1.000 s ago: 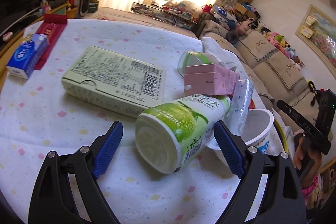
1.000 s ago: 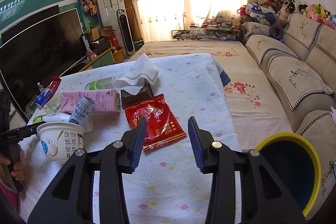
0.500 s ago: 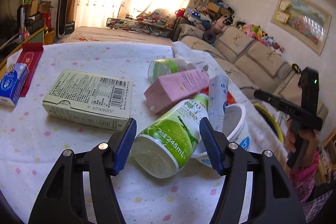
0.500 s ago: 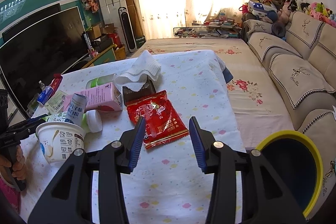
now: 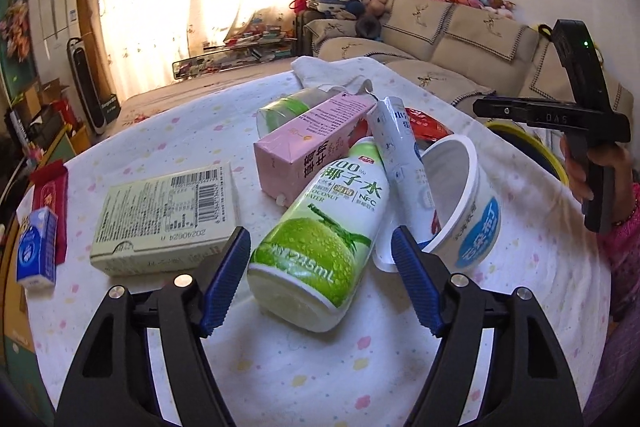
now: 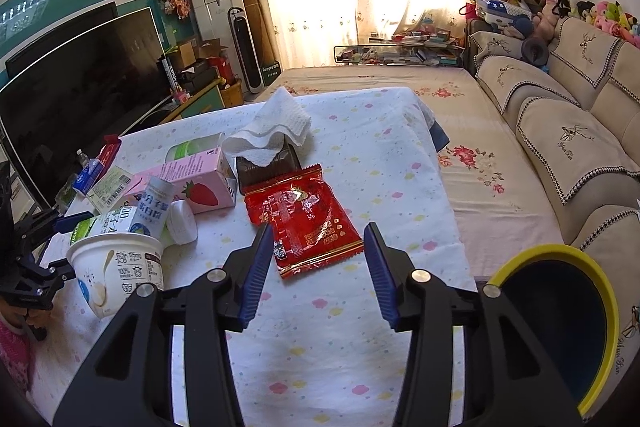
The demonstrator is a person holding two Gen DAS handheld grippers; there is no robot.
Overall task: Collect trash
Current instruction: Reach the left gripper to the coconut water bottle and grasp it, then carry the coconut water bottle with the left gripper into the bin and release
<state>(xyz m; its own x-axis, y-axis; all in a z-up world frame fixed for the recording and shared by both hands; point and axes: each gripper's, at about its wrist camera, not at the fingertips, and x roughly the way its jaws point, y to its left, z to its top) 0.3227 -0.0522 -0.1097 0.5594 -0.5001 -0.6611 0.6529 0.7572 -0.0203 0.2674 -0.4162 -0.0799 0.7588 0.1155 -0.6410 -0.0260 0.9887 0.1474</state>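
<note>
Coconut water bottle (image 5: 320, 239) lies between the left gripper (image 5: 320, 267)'s opening jaws, pads clear of it, neck toward 1 o'clock. Right gripper (image 6: 316, 267), jaws also opening and empty, has the red wrapper (image 6: 304, 223) just beyond at 12 o'clock.

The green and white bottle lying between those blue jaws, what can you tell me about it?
The coconut water bottle is white plastic under a green-and-white wrap picturing a dewy green coconut, with Chinese lettering and the words "coconut water". It lies on its side on the spotted tablecloth, base toward the left gripper, whose opening jaws flank it without clearly pressing. Its white cap points away. The pink carton and a white tube lean against it.
</note>
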